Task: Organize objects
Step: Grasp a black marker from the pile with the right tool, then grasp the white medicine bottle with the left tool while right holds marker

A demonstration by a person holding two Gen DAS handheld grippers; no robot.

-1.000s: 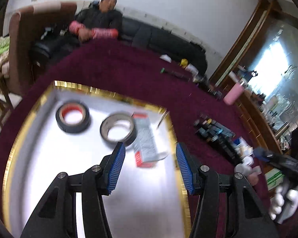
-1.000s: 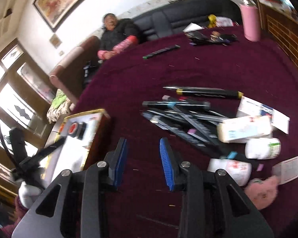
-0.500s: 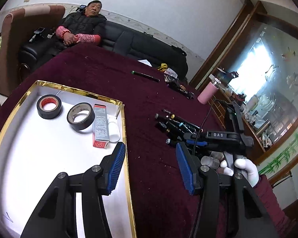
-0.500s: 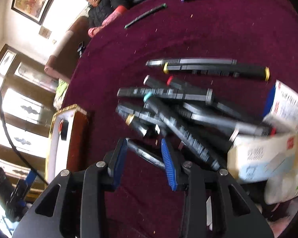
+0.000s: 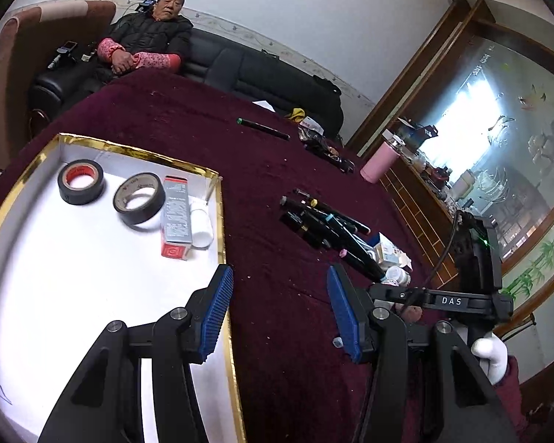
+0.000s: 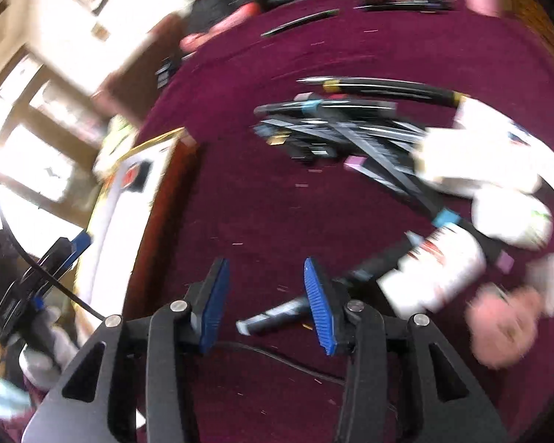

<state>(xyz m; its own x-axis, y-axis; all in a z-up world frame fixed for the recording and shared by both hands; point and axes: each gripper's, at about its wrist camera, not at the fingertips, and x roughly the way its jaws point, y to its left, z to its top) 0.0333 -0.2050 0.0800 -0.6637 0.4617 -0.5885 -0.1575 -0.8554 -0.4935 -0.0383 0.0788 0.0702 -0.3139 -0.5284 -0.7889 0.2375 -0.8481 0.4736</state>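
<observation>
My right gripper (image 6: pixel 264 297) fingers are widening around a dark pen (image 6: pixel 277 317) lying near the table's front edge, not yet pinching; I should centre it first. Left gripper (image 5: pixel 280 310) is hanging open, empty.

Both tools are black linkage frames with silver screws and ribbed blue pads: the left tool (image 5: pixel 279 310) and the right tool (image 6: pixel 264 304). The right one's body reads "DAS", trails a black cable, and is gripped by a white glove (image 5: pixel 491 356) over a maroon sleeve (image 5: pixel 513 395).
</observation>
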